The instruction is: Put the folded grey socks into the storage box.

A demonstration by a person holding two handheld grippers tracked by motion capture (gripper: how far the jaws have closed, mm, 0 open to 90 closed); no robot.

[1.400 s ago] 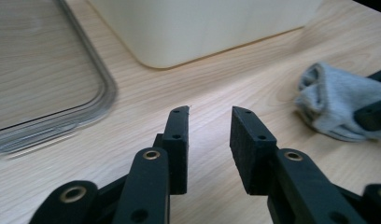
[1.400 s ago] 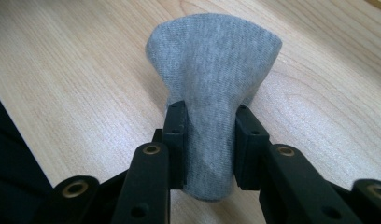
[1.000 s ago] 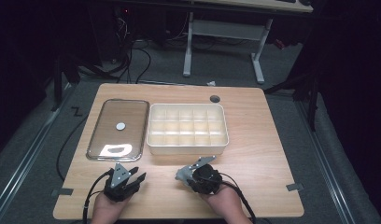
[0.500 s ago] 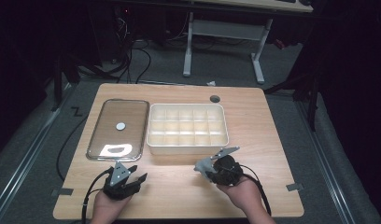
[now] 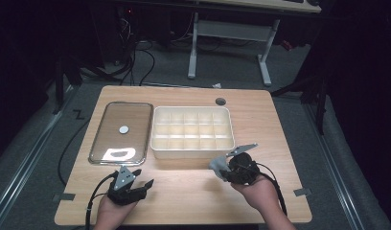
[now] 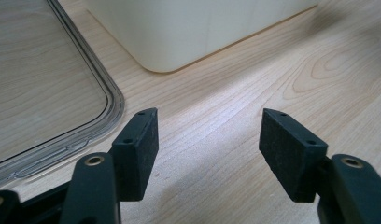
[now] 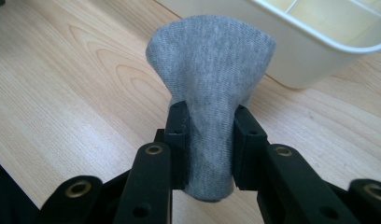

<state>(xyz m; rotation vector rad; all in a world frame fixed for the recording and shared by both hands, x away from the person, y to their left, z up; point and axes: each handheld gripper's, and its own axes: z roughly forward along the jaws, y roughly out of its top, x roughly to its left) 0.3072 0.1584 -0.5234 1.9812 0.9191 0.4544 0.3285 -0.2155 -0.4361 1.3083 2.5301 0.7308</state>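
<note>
The right gripper point(image 7: 205, 140) has its two black jaws pressed in on a rolled piece of grey knitted cloth point(image 7: 212, 93), which bulges out above the pads and pinches narrow between them. In the high view this cloth point(image 5: 217, 166) sits at the gripper's tip point(image 5: 223, 167), raised off the pale wooden table point(image 5: 184, 191) just beside the near right corner of the cream plastic box with a grid of small compartments point(image 5: 191, 129). The box's rounded white wall point(image 7: 319, 51) stands close behind the cloth.

The left gripper point(image 5: 138, 179) rests near the table's front edge, well to the near left of the box. Its jaws have just been opening and stand wide apart, with bare wood between them point(image 6: 209, 154). A clear plastic lid with a rounded rim point(image 5: 120, 132) lies flat just left of the box, its corner point(image 6: 86, 116) close ahead of the left gripper.
</note>
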